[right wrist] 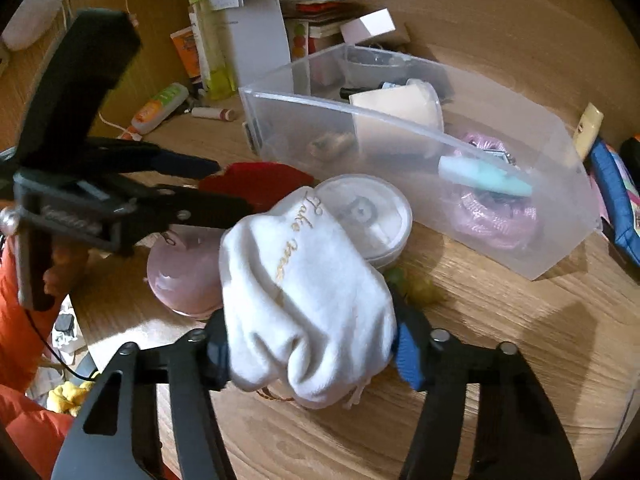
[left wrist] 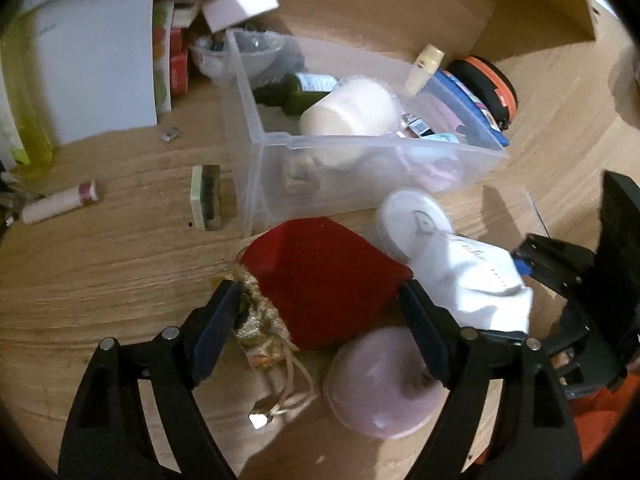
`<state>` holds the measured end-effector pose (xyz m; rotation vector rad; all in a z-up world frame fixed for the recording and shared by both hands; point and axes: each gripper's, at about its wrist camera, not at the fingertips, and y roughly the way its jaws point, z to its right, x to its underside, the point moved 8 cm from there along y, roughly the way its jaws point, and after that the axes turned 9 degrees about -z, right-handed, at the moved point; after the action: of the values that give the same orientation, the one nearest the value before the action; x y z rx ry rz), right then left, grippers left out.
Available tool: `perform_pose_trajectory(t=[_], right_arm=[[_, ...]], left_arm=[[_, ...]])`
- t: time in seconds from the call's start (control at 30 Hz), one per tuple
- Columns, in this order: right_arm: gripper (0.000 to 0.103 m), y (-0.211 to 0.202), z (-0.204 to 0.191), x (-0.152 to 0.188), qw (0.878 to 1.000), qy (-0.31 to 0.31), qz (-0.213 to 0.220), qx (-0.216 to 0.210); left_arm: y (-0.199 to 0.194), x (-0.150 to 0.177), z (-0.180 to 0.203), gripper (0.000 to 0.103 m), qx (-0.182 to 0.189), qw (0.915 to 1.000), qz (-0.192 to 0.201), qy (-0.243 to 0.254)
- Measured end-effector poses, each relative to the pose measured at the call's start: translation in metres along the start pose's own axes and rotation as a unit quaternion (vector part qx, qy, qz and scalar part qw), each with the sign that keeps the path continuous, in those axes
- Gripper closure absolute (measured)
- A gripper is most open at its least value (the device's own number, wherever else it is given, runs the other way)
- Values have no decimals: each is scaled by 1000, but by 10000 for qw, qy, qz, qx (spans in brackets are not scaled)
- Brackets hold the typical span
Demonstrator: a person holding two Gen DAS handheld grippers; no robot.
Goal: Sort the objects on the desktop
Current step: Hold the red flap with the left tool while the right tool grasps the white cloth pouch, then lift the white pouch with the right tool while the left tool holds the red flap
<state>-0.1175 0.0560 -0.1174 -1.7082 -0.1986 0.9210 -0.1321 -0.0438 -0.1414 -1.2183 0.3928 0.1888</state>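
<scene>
A red velvet pouch (left wrist: 320, 276) with a gold drawstring end lies on the wooden desk, between the spread fingers of my left gripper (left wrist: 320, 292), which is open. My right gripper (right wrist: 312, 350) is shut on a white sock (right wrist: 304, 288) with gold lettering, held just above the desk. The sock (left wrist: 472, 280) shows at the right of the left wrist view, and the left gripper (right wrist: 236, 188) reaches in from the left over the red pouch (right wrist: 256, 184). A white round jar (right wrist: 372, 208) and a pink round compact (right wrist: 180, 272) lie beside them. Behind them stands a clear plastic bin (right wrist: 320, 106) that holds several items.
The clear bin (left wrist: 256, 152) holds a cream jar, a dark green bottle and pink items. A lip balm tube (left wrist: 60, 204) and a small green block (left wrist: 206, 196) lie at the left. A white paper bag (left wrist: 92, 72), an orange-black round case (left wrist: 488, 88) and a cardboard box (left wrist: 400, 0) stand behind.
</scene>
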Motion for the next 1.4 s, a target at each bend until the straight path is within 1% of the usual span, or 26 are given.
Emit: perform_pose_trajectory(t=[0.07,0.13,0.2,0.27,0.33,0.43,0.47,0.5,0.53,0.6,0.63,0.7,0.8,0.9,1.03,1.27,1.4], right_arm=[[53,-5,2,0,10000,24,52,-56],[59,-11,4,0,9999,45,105,-108],[62,-18,7,1,9997,79,168,-128],[65,-26,10,2,9996,127,233,-107],[66,-32,16,3,9993,209,305,-96],[66,-40,26,5,9983,385,398,-189],[66,-44,30,5,9978,447,446,-218],[67,-48,34,5,9972,505,511,-223],[67,-52,37,5,9966,548,575,-199],[67,-60,43,4,9955,622,687,-182],[67,-66,46,4,9944,680,781,-199],[67,-76,51,1,9925,768,927,-212],[67,-88,57,-2,9901,857,1098,-198],[67,-99,64,-5,9877,929,1244,-187],[67,-112,72,-6,9844,1023,1426,-136],[67,-130,87,-11,9786,1153,1706,-47],[67,-136,93,-16,9757,1200,1831,-15]], left_arm=[[5,-2,-4,21,-117,9999,-48,-65],[6,-3,-5,21,-200,9998,-16,-69],[8,-3,-4,26,-248,9997,-1,-69],[9,-3,-3,27,-305,9995,2,-33],[10,-2,-2,33,-357,9994,14,-13],[10,-7,-6,47,-394,9992,14,-43],[10,-9,-7,55,-397,9992,16,-67],[10,-11,-8,65,-397,9992,27,-100],[11,-12,-8,71,-365,9993,11,-128],[12,-14,-7,77,-291,9994,15,-169],[12,-14,-6,79,-276,9995,8,-157],[9,-13,-4,83,-333,9994,52,-123],[4,-12,6,85,-382,9991,168,-43],[-8,-12,15,86,-477,9981,391,41],[-30,-14,27,86,-460,9965,683,137],[-70,-29,45,86,-455,9912,1225,234],[-85,-39,50,86,-419,9878,1477,254]])
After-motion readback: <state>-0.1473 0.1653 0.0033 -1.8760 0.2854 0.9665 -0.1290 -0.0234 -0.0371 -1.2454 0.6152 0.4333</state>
